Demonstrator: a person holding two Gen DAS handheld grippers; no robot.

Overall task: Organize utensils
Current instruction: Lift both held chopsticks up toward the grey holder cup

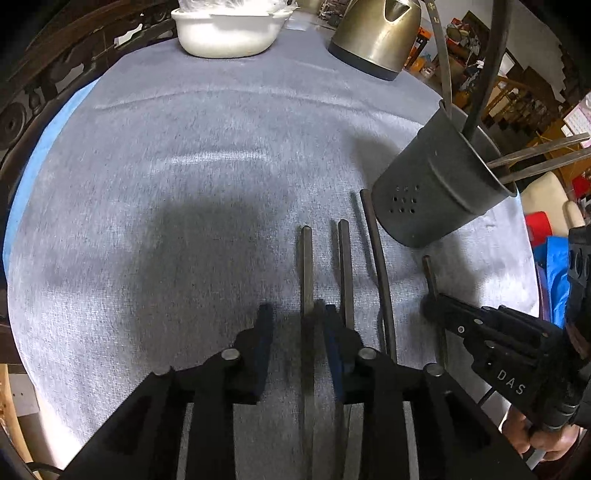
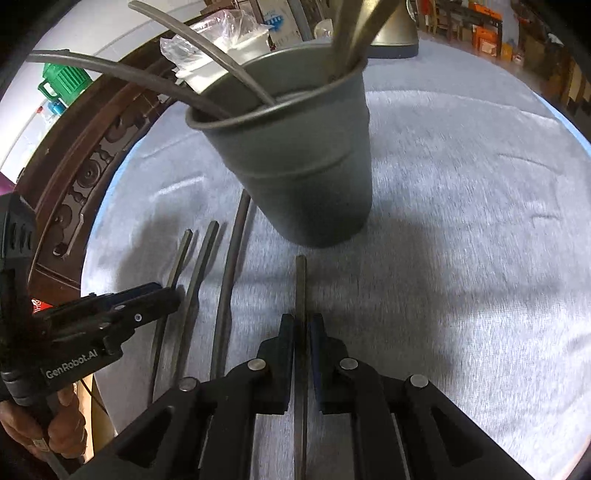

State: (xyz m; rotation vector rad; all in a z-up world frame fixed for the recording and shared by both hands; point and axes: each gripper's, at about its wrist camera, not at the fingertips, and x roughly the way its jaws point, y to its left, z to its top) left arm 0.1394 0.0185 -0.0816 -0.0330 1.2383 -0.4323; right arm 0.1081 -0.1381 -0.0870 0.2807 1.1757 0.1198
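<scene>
Your right gripper is clenched on a chopstick; the holder at twelve o'clock could tip if clipped. Your left gripper is released, apparently straddling another chopstick.

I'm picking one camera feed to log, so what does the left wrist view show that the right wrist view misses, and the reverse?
Only the left wrist view: the white rectangular basin, most of the brass-coloured metal kettle, and the left gripper, open around a thin dark utensil handle.

Only the right wrist view: the green plastic jug, and the right gripper shut on another dark utensil handle.

Both: the grey metal utensil cup, the loose handles and the grey cloth.
</scene>
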